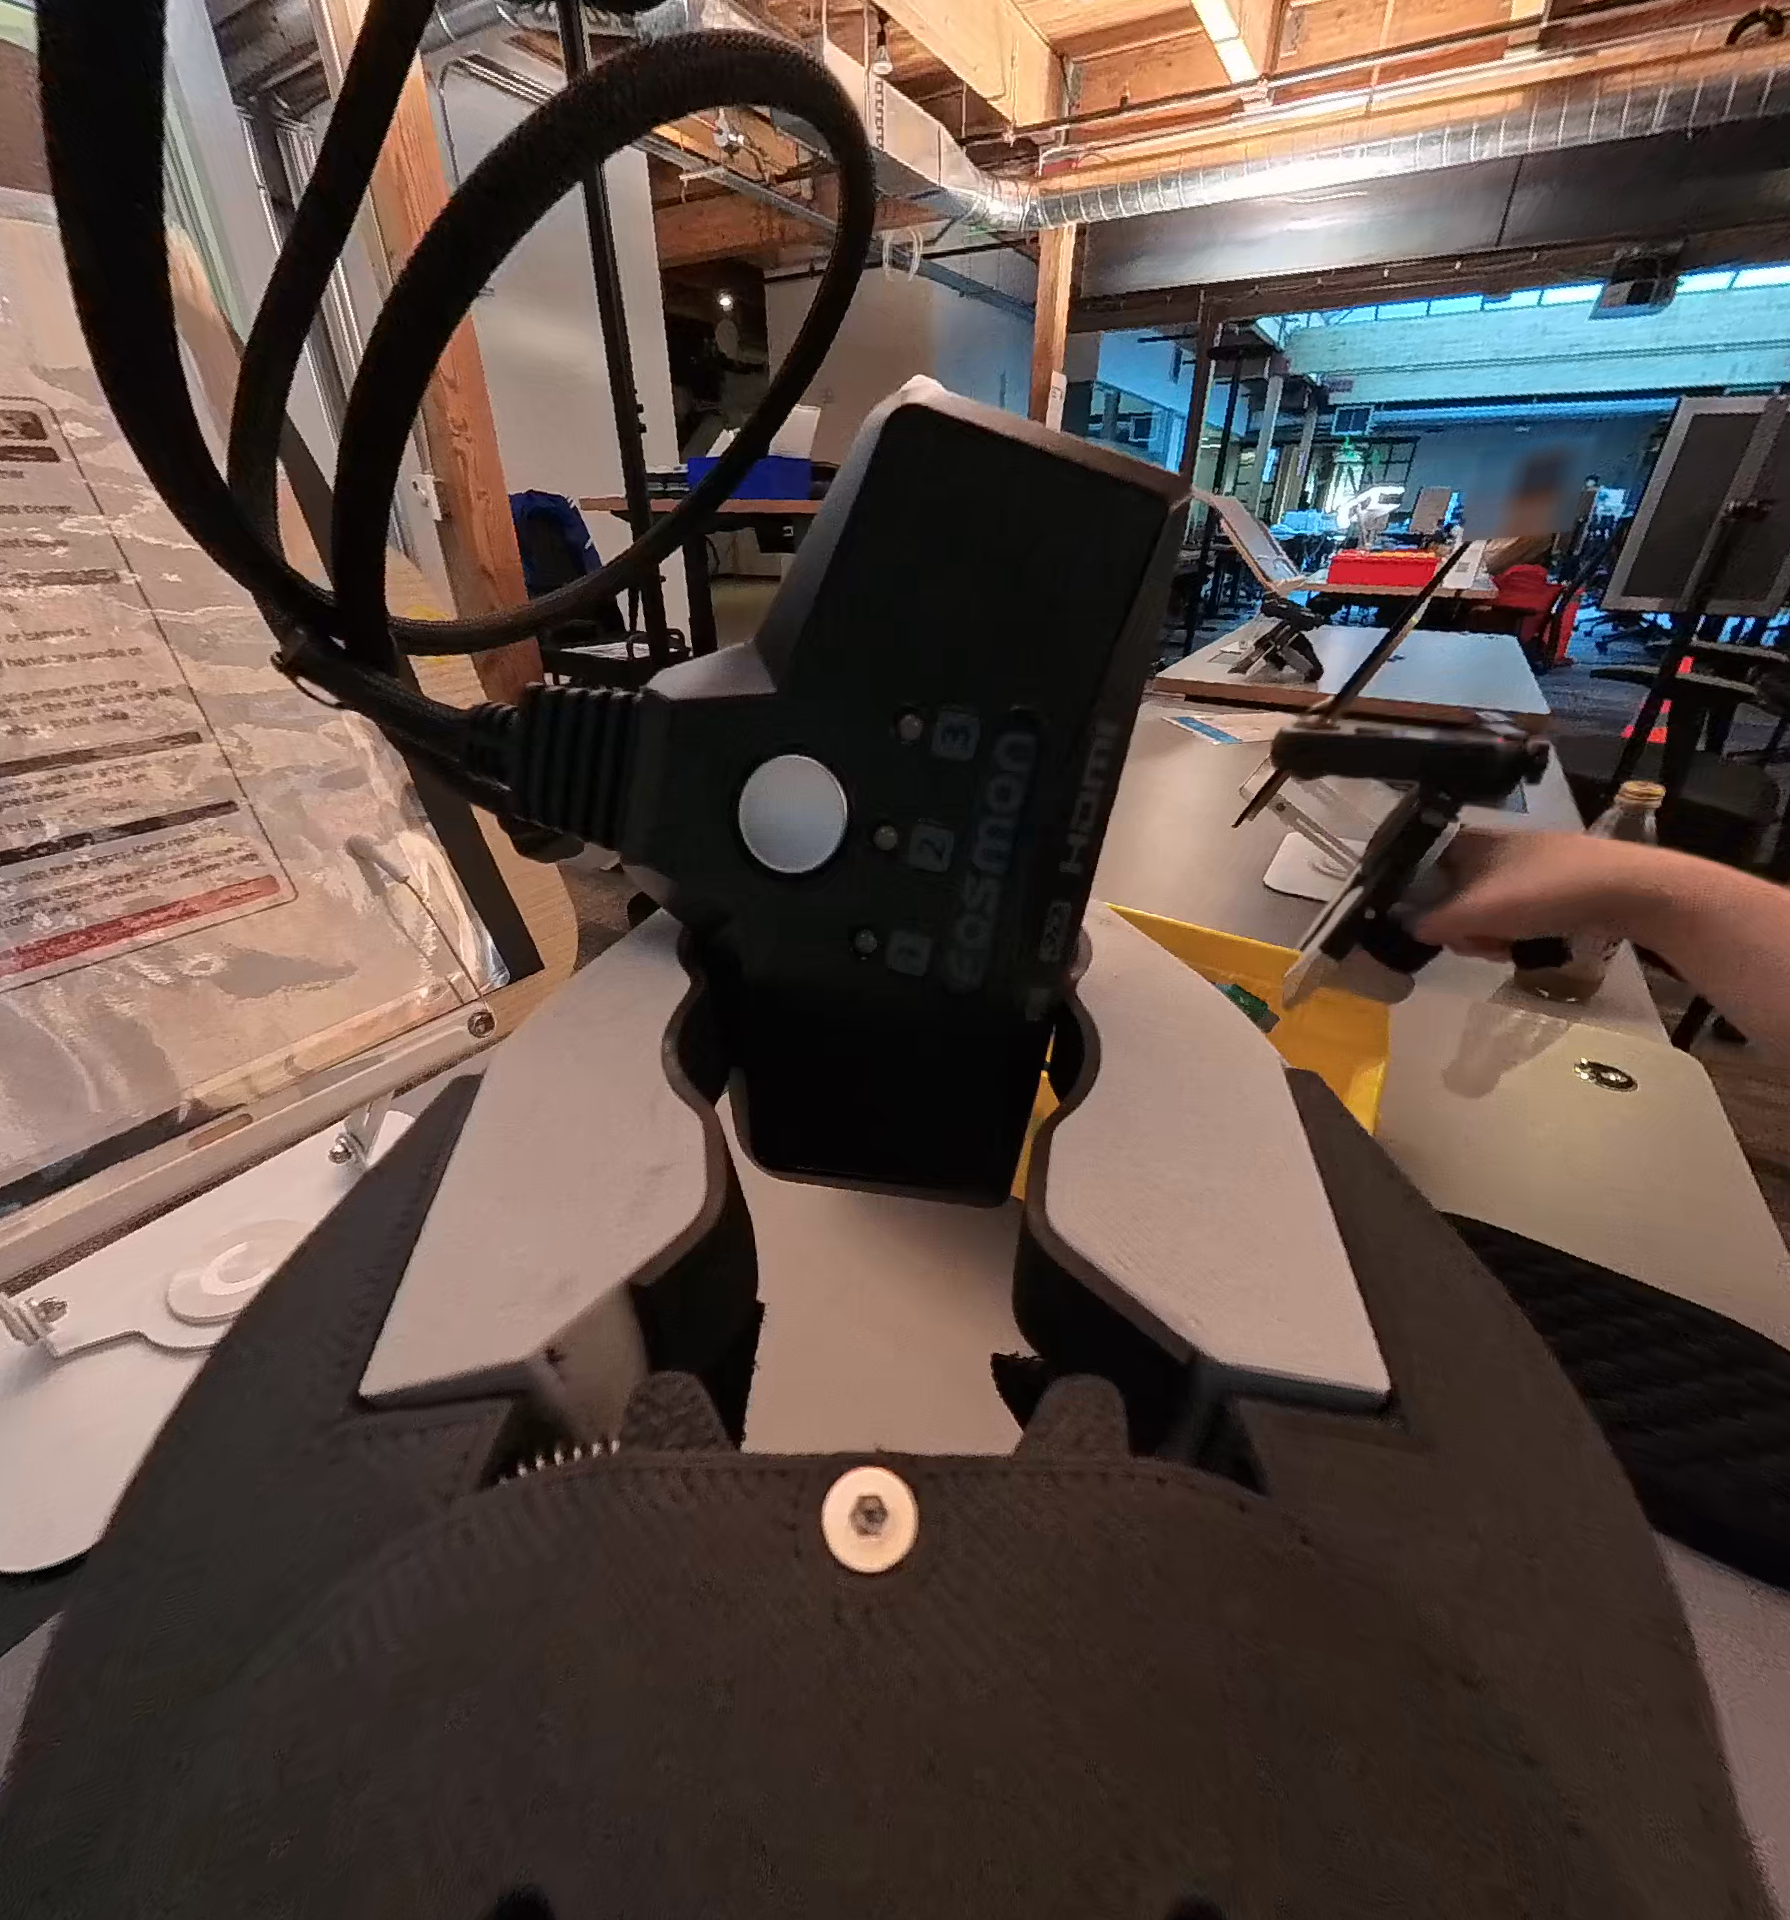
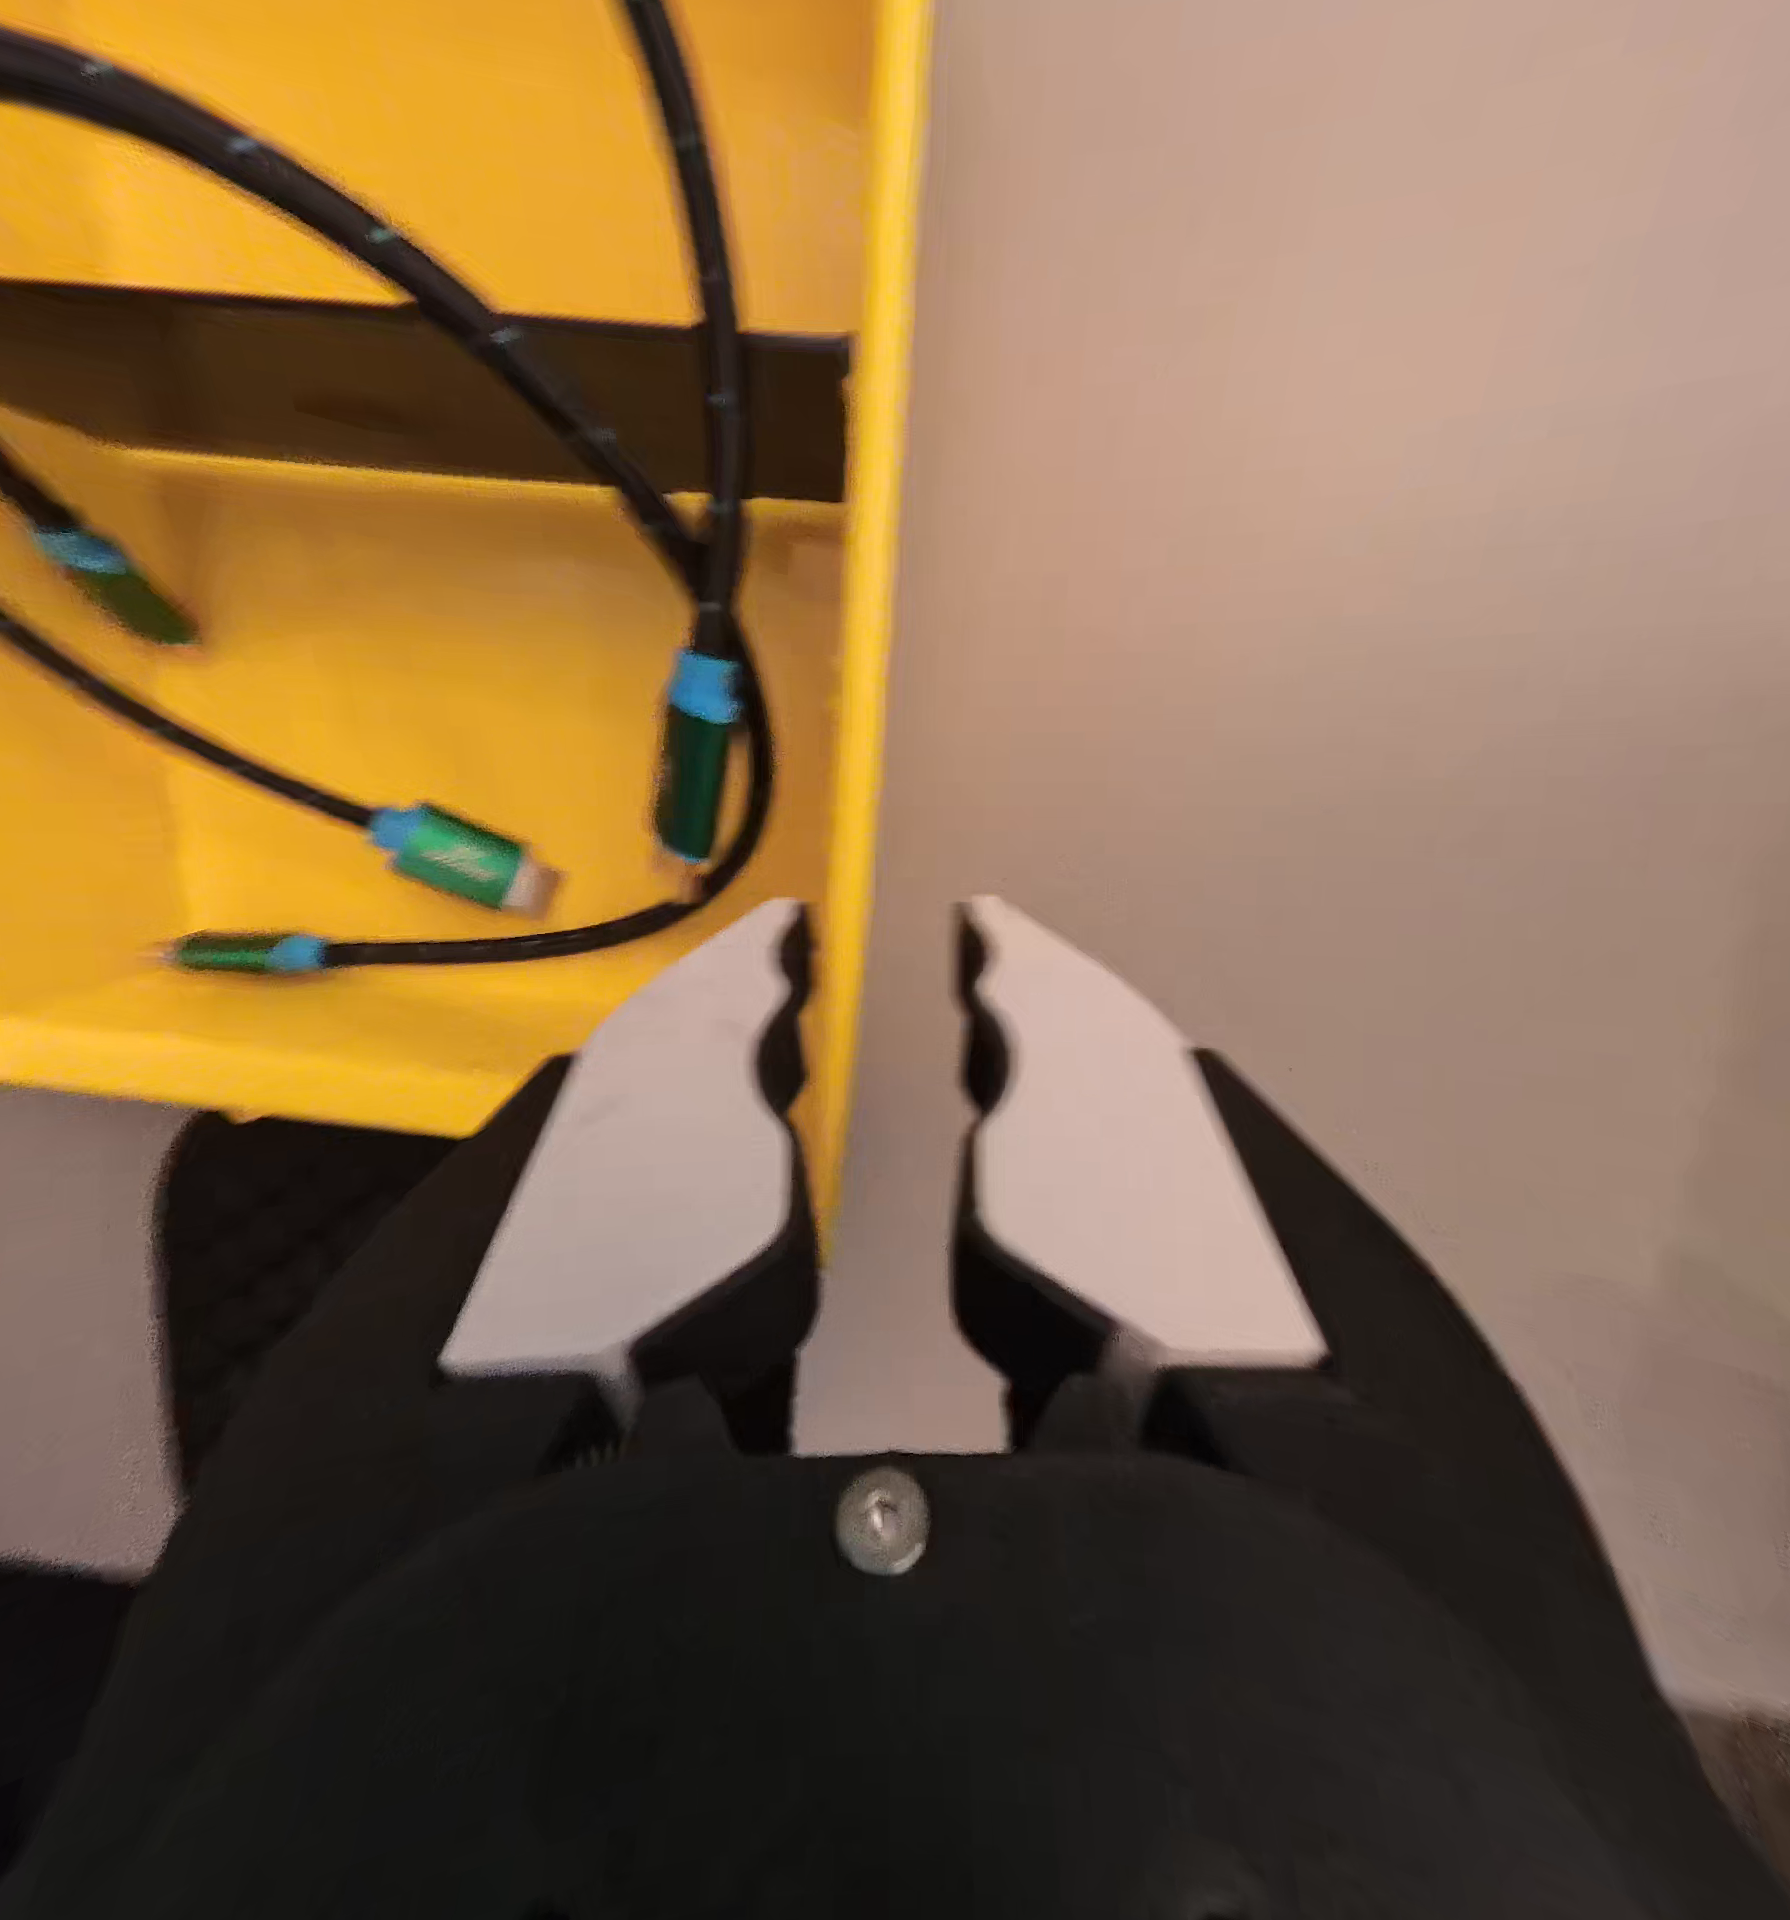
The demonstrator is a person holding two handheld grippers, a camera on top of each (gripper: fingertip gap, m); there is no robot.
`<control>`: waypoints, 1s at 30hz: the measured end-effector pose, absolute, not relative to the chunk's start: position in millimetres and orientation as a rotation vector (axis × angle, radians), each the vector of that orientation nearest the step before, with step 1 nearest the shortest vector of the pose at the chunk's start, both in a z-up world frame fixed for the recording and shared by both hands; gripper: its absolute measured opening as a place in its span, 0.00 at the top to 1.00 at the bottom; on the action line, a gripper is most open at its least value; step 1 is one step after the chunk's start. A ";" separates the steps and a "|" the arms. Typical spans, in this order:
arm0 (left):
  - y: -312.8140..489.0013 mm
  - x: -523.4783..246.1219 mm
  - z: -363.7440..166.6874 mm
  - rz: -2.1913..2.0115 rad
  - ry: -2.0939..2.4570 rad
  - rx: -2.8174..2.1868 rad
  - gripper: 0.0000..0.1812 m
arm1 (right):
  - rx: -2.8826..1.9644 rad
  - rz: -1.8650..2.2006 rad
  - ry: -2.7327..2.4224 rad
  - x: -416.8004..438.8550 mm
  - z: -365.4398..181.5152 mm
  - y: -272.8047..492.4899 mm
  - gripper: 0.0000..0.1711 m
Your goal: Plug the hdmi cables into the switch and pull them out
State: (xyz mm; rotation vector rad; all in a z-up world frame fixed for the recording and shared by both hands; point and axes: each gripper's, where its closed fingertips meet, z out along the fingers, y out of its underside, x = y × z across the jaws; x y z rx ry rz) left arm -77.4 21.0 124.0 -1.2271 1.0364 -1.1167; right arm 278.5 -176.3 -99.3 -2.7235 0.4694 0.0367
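Observation:
My left gripper (image 1: pixel 875 997) is shut on the black HDMI switch (image 1: pixel 932 790) and holds it upright above the table, its thick braided cable (image 1: pixel 371 436) looping up to the left. No plug shows in its ports. My right gripper (image 2: pixel 883 925) is open and empty, above the right rim of the yellow bin (image 2: pixel 875 623); it also shows far right in the left wrist view (image 1: pixel 1369 914), held by a hand. In the bin lie black braided HDMI cables with green plugs: one (image 2: pixel 699 769) near my left fingertip, one (image 2: pixel 465 857) mid-bin, one (image 2: pixel 247 951) at the front, one (image 2: pixel 117 592) at the left.
The yellow bin (image 1: pixel 1317 997) stands on the grey table (image 1: pixel 1556 1153) behind the switch. A clear stand with a printed sheet (image 1: pixel 122 779) is at the left. A black mat (image 1: pixel 1680 1423) lies at the right front. A bottle (image 1: pixel 1597 894) stands behind the hand. Tip to tip, the grippers are about 45 cm apart.

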 end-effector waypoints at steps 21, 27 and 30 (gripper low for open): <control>11.6 -71.5 121.7 -1.126 1.069 -1.232 0.67 | -2.273 -0.584 -0.142 261.6 -0.6 -90.1 0.76; 9.9 -67.3 117.2 -1.091 1.070 -1.227 0.67 | -2.479 -0.747 -0.559 269.2 -34.4 -24.6 0.75; 11.7 -66.5 115.2 -1.077 1.079 -1.232 0.67 | -2.595 -0.679 -0.591 277.1 -61.9 -19.3 0.77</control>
